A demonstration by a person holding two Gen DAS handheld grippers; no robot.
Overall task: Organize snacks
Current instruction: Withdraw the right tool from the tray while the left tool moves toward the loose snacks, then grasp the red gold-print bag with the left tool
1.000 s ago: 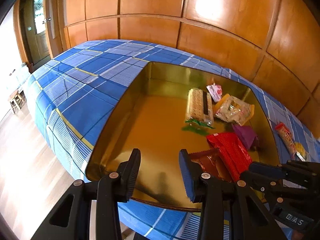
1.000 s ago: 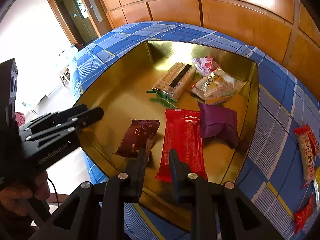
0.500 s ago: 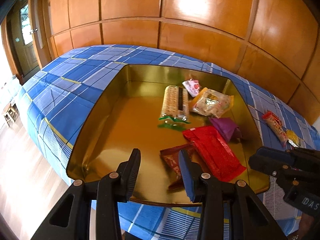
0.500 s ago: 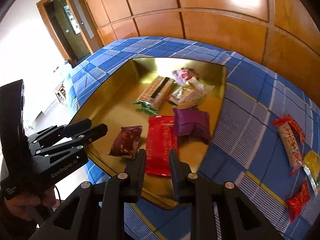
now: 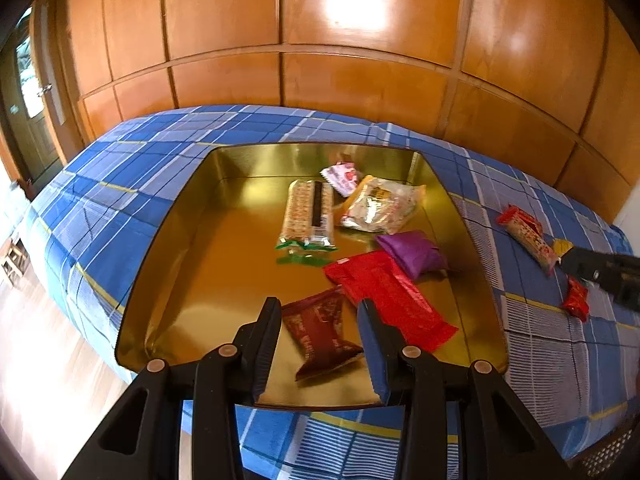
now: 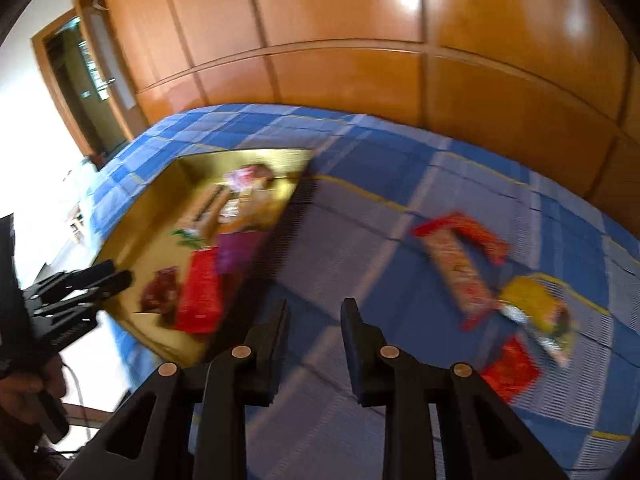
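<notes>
We find the left gripper held over the near edge of the shallow gold metal tray, jaws apart and empty. Inside the tray lie a dark red snack packet, a long bright red wrapper, a purple pouch, a clear-wrapped cracker pack and a pale crinkled bag. The right gripper hangs over the blue checked cloth, released, gripping nothing. Beside it, outside the tray, we note a red-ended snack bar, a yellow packet and a small red packet, all blurred.
</notes>
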